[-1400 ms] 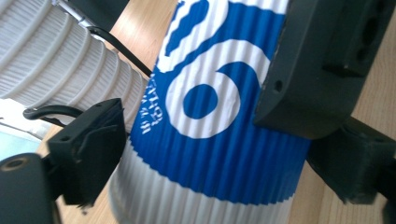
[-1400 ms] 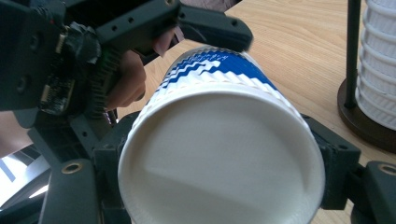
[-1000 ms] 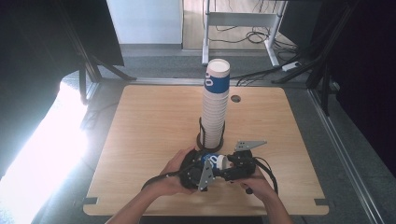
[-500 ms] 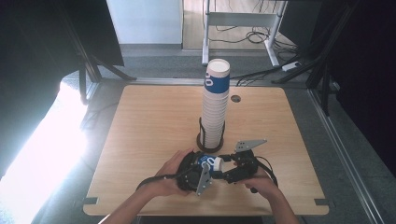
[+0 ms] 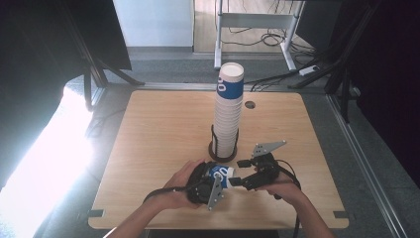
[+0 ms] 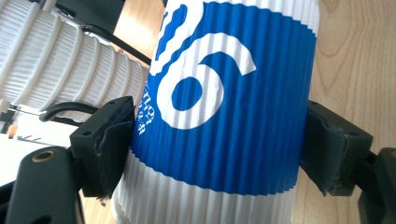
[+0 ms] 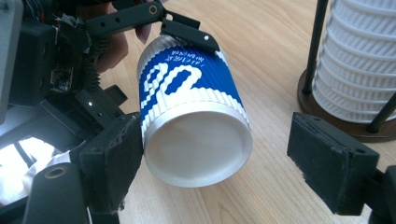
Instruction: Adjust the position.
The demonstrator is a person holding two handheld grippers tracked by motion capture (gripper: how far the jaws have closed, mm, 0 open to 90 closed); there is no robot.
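Both grippers have drawn nearer, left gripper (image 5: 210, 181) clamping the paper cup (image 5: 221, 174) sideways, presenting its base between the right gripper (image 7: 243, 154)'s parted jaws.

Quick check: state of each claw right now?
Left claw: shut on the blue and white paper cup.
Right claw: open, jaws either side of the cup's base, not clamped.

Left gripper (image 5: 214, 184) near front edge, jaws clamped on cup (image 5: 221, 174). Right gripper (image 5: 241, 177) just beside it, jaws apart, flanking the cup's base.
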